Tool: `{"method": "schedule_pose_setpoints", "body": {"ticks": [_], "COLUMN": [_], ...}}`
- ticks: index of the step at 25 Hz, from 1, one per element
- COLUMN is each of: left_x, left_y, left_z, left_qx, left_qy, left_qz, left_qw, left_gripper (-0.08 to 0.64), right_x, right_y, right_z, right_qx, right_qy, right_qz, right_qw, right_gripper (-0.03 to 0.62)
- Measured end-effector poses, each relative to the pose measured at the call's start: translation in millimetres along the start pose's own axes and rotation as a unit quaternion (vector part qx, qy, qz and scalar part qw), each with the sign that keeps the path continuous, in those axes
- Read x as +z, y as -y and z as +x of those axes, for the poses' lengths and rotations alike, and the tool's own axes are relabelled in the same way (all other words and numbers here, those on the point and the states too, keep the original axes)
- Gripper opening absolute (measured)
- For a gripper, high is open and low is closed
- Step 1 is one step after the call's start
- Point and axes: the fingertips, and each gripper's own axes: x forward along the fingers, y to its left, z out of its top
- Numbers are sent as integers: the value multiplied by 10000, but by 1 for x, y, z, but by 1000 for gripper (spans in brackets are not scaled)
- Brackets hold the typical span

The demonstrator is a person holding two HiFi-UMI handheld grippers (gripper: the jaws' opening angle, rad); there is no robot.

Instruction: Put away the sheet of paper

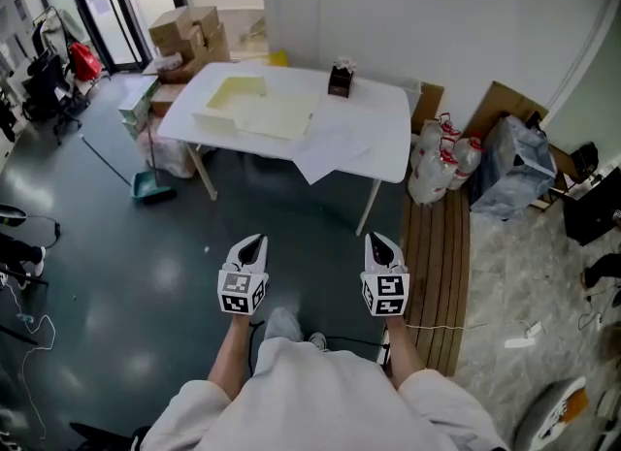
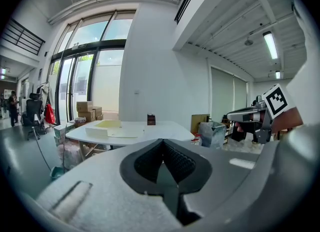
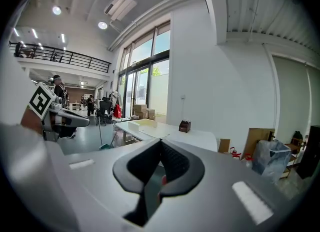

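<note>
A white table (image 1: 383, 114) stands a few steps ahead of me. On it lie white sheets of paper (image 1: 335, 148), one hanging over the front edge, beside a pale yellow open folder (image 1: 254, 105) and a small brown box (image 1: 340, 80). My left gripper (image 1: 254, 241) and right gripper (image 1: 376, 240) are held side by side over the dark floor, well short of the table. Both are shut with nothing between the jaws. The left gripper (image 2: 162, 148) view shows the table (image 2: 150, 128) far off. The right gripper (image 3: 161, 151) view shows the same table (image 3: 195, 137).
Cardboard boxes (image 1: 189, 34) are stacked behind the table's left end. A broom and dustpan (image 1: 150, 184) lie by its left legs. White bags (image 1: 439, 160), a blue bag (image 1: 511, 170) and a slatted wooden platform (image 1: 437, 265) are on the right. A chair (image 1: 44, 85) stands far left.
</note>
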Motion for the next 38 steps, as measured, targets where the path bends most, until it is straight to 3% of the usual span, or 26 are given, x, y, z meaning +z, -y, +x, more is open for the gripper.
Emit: {"method": "schedule_pose_setpoints", "body": {"ticks": [11, 23, 38], "left_x": [4, 48, 73], "left_y": [-43, -143, -230], "left_z": [81, 194, 284], "left_qx": [-263, -580, -881], "left_qy": [-30, 45, -51], "left_qz": [-27, -55, 12], "left_qw": [9996, 9983, 9961], "left_gripper": [6, 6, 6], "right_x": [2, 45, 70], "right_y": [11, 16, 13], "right_z": [78, 211, 325], "right_qx": [-144, -423, -636], "right_qy": [-111, -227, -340], "right_qz": [26, -25, 37], "right_qw": [9998, 9988, 9974], "right_gripper": [1, 2, 0]}}
